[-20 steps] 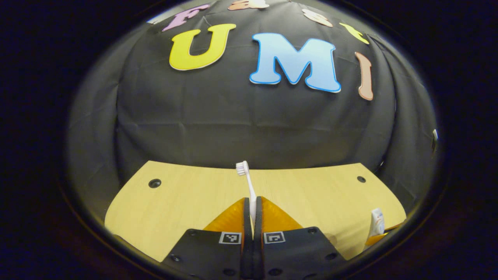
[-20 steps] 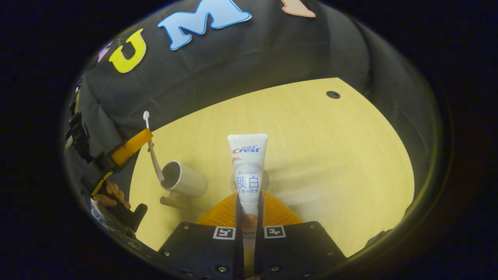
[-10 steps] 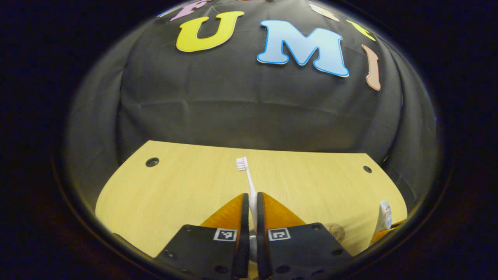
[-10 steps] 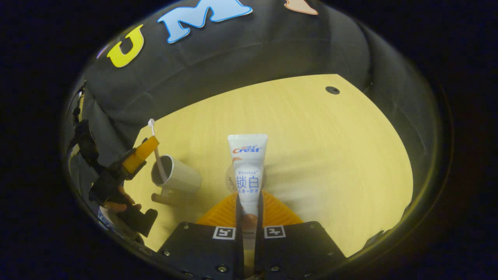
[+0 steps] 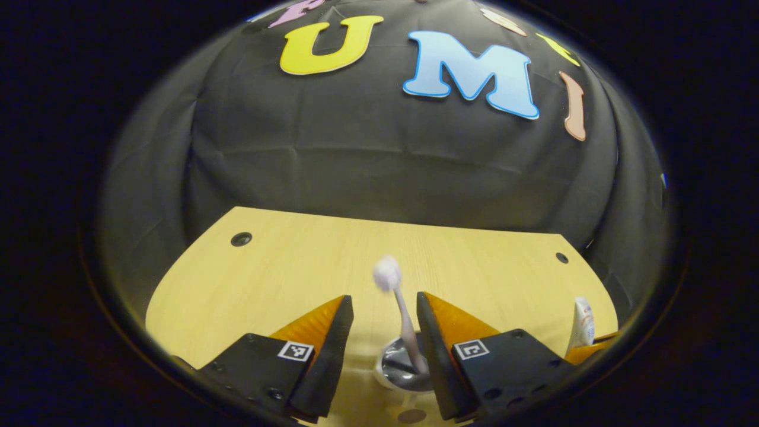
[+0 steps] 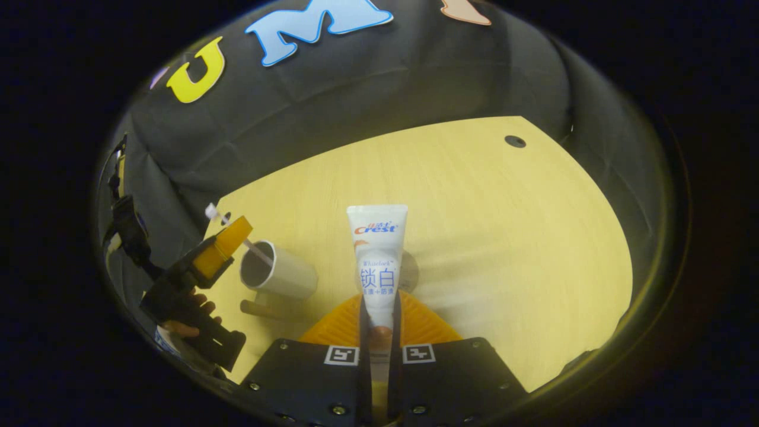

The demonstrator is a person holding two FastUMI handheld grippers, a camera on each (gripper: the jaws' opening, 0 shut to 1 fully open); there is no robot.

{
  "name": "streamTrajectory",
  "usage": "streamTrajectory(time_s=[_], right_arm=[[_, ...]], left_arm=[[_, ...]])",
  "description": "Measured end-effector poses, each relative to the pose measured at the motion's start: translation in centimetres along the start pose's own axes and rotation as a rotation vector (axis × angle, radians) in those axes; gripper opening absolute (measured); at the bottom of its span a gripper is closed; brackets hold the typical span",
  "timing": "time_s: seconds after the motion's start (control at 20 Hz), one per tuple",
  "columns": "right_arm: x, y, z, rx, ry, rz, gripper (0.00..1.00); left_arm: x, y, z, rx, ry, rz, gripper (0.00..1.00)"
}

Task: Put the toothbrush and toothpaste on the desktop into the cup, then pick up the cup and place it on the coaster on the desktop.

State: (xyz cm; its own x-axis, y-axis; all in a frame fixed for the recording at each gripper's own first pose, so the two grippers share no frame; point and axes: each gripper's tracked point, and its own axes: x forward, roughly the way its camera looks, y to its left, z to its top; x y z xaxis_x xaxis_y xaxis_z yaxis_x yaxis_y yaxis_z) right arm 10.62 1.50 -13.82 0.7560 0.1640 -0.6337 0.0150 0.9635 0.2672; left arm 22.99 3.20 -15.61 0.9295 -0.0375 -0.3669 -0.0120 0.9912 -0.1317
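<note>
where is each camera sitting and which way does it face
Left gripper view: rides on the open left gripper, looking forward and down over the cup, toothbrush standing in it, toward the booth wall.
Right gripper view: rides on the right gripper, shut on the toothpaste, looking down across the desk; a hand shows.
Shared: cup, toothbrush, toothpaste, desk.

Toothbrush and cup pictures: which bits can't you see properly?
- Toothbrush: head blurred in the left gripper view, so its bristles can't be made out.
- Cup: its bottom inside is dark in the right gripper view.
- Coaster: mostly behind the toothpaste in the right gripper view.
- Toothpaste cap: hidden between the right gripper fingers.
</note>
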Motion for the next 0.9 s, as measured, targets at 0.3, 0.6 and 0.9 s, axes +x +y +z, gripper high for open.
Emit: streamTrajectory(time_s=[0.3,0.6,0.9], right_arm=[[0.1,1.0,1.4,0.015,-0.066,0.059,0.12],[1.6,6.9,4.0,0.045,-0.102,0.147,0.12],[4.1,12.1,5.0,0.004,-0.116,0.222,0.12]], left_arm=[[-3.3,1.6,0.7,-0.022,-0.025,0.01,0.76],[-5.9,4.5,0.2,-0.025,-0.021,0.031,0.72],[-8.8,8.6,-0.7,-0.053,-0.017,0.083,0.85]])
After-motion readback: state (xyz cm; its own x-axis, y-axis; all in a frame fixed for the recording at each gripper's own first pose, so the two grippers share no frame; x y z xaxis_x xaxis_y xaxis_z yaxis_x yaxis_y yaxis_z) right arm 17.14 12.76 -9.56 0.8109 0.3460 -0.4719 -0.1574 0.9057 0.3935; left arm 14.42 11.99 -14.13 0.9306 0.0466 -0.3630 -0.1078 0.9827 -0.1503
